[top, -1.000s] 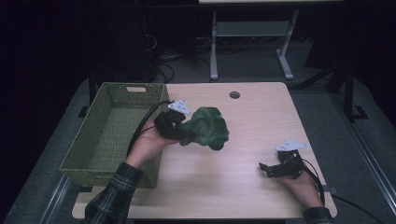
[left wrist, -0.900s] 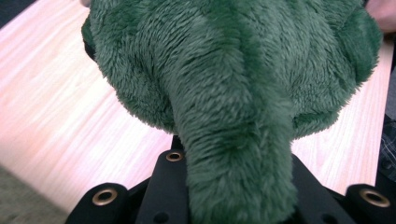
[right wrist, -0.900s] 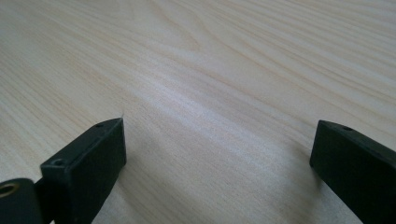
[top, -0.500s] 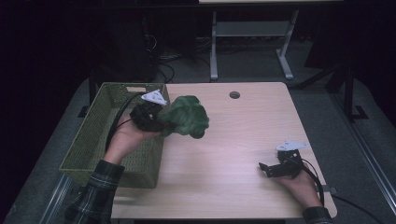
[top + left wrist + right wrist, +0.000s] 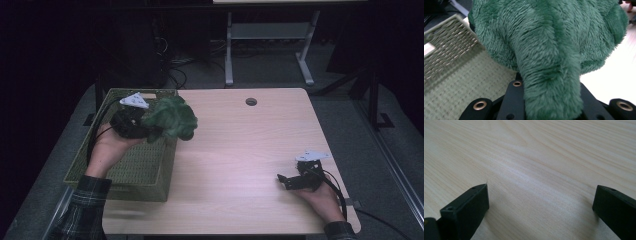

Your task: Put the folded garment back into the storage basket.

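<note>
- Basket [image 5: 120, 172]: a green woven basket stands at the left of the table [image 5: 240, 165]. In the high view its floor and far rim lie below and behind the left jaws. In the left gripper view its weave [image 5: 456, 82] shows below and to the left of the jaws.
- Left gripper [image 5: 150, 131]: held in the person's left hand [image 5: 107, 150], above the basket's right wall. Its jaws point toward the table's right side. The jaws are closed most of the way and clamp a fold of the plush toy between them.
- Plush toy [image 5: 172, 119]: a dark green, furry soft toy. It projects forward from the left jaws and hangs clear of the table, over the basket's right rim. In the left gripper view a thick limb of the toy [image 5: 549, 82] runs down between the jaws, and its body spreads ahead of them.
- Right gripper [image 5: 287, 181]: held in the person's right hand [image 5: 320, 200], low on the table near its right front corner, well apart from the toy. In the right gripper view its jaws stand wide apart, and bare wood [image 5: 536, 170] lies between and ahead of them. Nothing is held.
</note>
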{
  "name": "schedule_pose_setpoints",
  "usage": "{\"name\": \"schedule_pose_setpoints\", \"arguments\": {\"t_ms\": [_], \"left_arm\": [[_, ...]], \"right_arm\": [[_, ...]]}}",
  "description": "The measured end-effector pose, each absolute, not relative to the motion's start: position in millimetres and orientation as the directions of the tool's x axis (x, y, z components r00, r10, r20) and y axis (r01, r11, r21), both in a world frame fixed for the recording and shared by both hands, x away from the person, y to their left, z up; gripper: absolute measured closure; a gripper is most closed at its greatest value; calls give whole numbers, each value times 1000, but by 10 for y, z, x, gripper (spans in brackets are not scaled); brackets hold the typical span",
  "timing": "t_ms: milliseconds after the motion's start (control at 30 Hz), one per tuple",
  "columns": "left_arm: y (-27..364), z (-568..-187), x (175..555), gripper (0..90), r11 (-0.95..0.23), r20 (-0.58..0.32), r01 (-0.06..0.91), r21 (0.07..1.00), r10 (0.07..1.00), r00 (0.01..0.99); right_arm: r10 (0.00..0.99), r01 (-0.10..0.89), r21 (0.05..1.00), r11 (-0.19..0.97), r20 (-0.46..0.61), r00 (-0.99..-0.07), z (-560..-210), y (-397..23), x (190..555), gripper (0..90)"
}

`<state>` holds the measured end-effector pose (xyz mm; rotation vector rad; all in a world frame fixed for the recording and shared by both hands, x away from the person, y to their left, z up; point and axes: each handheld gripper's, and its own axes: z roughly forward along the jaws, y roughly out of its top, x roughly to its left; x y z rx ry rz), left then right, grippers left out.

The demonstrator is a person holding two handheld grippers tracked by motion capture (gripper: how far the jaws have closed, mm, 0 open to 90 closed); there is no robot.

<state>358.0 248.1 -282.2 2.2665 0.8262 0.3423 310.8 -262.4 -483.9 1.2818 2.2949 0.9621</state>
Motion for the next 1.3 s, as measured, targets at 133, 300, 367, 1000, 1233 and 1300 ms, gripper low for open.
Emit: {"name": "schedule_pose_setpoints", "arguments": {"t_ms": [133, 300, 367, 1000, 1233, 1300], "left_arm": [[2614, -2840, 3582, 777, -541, 26, 473, 696, 677, 736], [2783, -2920, 3618, 776, -523, 44, 509, 683, 726, 687], [2850, -2968, 3627, 775, -514, 48, 522, 681, 742, 669], [3293, -3530, 3688, 774, -456, 26, 640, 618, 826, 564], [3305, -3721, 3728, 772, -456, 8, 669, 587, 829, 559], [3306, -3765, 3743, 771, -459, 0, 675, 578, 827, 563]], "right_arm": [[844, 614, 701, 363, 30, -535, -4839, -2624, 3108, 3], [844, 613, 701, 364, 30, -535, -4839, -2625, 3107, 3], [844, 613, 701, 364, 29, -535, -4839, -2625, 3107, 3], [844, 612, 701, 365, 29, -536, -4839, -2626, 3108, 3], [844, 613, 701, 364, 29, -535, -4839, -2625, 3108, 3], [844, 613, 701, 365, 29, -535, -4839, -2626, 3108, 3]]}}
